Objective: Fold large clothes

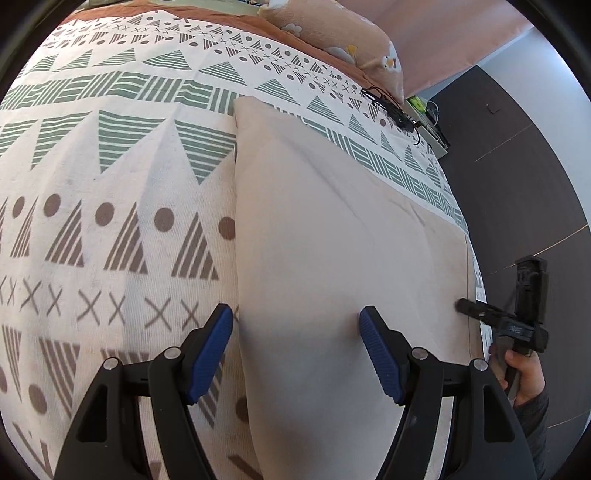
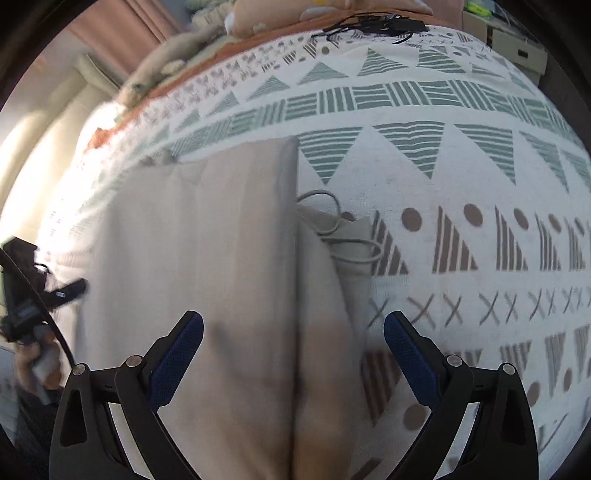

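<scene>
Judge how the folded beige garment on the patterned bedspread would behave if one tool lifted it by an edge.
The folded beige fabric garment would probably drape and sag: its surface shows soft creases. The layers would likely slide apart, since they lie loosely stacked in the right wrist view. Its thin drawstring cord would probably dangle free.

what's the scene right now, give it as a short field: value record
surface: bed with patterned cover
garment: beige garment, folded into a long strip, flat on the cover
drawstring: grey cord sticking out at the garment's side
left tongs: open, holding nothing, over the garment
right tongs: open, holding nothing, over the garment
other: black cable near the pillow
</scene>
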Demonstrator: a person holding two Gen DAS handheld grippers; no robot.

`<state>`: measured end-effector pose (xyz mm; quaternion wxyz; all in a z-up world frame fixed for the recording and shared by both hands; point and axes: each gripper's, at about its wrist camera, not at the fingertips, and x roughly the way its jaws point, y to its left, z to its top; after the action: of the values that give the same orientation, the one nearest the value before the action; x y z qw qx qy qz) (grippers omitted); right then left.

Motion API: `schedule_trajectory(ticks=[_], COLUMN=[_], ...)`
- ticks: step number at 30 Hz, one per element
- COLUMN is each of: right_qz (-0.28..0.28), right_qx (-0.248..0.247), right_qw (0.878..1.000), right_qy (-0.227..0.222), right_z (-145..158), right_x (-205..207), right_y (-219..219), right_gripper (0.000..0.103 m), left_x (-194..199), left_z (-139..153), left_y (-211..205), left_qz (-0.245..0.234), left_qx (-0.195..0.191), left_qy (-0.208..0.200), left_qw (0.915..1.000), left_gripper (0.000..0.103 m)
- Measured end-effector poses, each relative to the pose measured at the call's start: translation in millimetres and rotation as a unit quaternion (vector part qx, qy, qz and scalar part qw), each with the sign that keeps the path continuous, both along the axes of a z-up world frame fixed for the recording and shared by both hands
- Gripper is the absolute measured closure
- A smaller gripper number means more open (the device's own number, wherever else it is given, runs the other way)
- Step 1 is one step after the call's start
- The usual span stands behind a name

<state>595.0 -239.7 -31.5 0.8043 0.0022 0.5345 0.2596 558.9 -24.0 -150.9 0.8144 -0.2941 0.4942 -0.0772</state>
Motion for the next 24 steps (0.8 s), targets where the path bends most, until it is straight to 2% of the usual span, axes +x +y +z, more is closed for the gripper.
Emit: schedule_trajectory(ticks=[2, 6, 8, 13, 15, 16, 18, 24], right_qz=[-0.01, -0.041, -0.044, -0.049, -0.043, -0.04, -0.029, -0.007], right_qx=[-0.049, -0.051, -0.04, 0.055, 0.117, 0.139, 0.182, 0.213], right_qw=[0.998, 0.997, 0.998, 0.997, 0.991, 0.988, 0.978, 0.969], right_qy=[-0.022, -0.03, -0.027, 0.018, 0.05, 0.062, 0.096, 0.129], right_z=[-4, -7, -10, -15, -18, -19, -26, -43], right_x=[6, 12, 11, 10, 14, 16, 21, 39], right_y=[5, -2, -7, -28, -37, -41, -42, -25], right_gripper=[0.005, 0.005, 0.005, 0.013, 0.022, 0.031, 0.035, 0.035], left_x=[3, 9, 13, 25, 28, 29, 30, 36], left_z=[-3, -2, -1, -5, -8, -9, -9, -11], left_y=[1, 5, 7, 5, 4, 4, 3, 3], left_qz=[0.004, 0.006, 0.005, -0.001, -0.004, -0.004, -0.004, -0.006], left_qx=[0.001, 0.011, 0.01, 0.003, 0.0, -0.002, -0.001, 0.0], left_qy=[0.002, -0.003, -0.006, -0.007, -0.005, -0.005, -0.005, -0.006], left_qw=[1.0, 0.9999, 0.9999, 1.0, 1.0, 1.0, 1.0, 1.0], left_gripper=[0.032, 0.032, 0.037, 0.039, 0.042, 0.042, 0.042, 0.042])
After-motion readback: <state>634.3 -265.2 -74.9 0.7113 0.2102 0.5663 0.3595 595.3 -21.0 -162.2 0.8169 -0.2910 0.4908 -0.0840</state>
